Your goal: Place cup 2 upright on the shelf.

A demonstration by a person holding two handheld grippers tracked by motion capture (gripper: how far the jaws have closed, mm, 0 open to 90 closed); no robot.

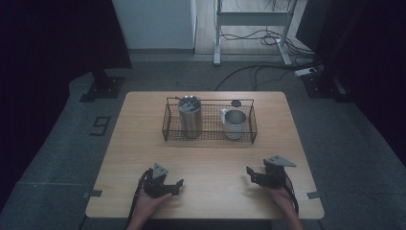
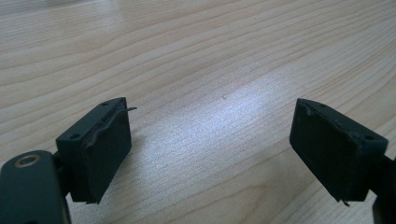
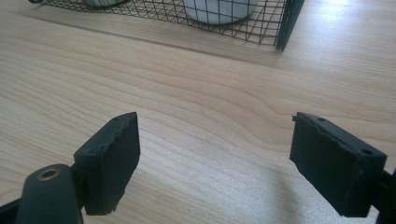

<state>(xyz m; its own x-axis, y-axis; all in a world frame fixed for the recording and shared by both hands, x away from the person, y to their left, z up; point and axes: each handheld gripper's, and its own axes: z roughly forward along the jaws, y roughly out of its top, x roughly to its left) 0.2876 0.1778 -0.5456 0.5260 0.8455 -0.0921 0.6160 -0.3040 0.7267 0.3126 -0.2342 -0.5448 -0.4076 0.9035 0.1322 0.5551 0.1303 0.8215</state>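
Observation:
A black wire basket [image 1: 168, 125] stands at the middle back of the wooden table [image 1: 139, 143]. Inside it a tall steel tumbler [image 1: 190, 119] stands at the left and a pale mug [image 1: 234, 124] at the right. My left gripper [image 1: 176, 185] rests low near the front edge, left of centre. In its own view the left gripper [image 2: 212, 112] is open over bare wood. My right gripper [image 1: 253, 174] sits near the front right, and its own view shows the right gripper [image 3: 215, 121] open with nothing between the jaws. Ahead of it are the basket's corner [image 3: 285, 23] and the mug's base [image 3: 219, 9].
A small dark round object [image 1: 236, 103] lies on the table just behind the basket. Bare wood stretches between the grippers and the basket. Beyond the table are a desk frame [image 1: 251, 21], floor cables [image 1: 249, 72] and a dark stand base [image 1: 101, 88].

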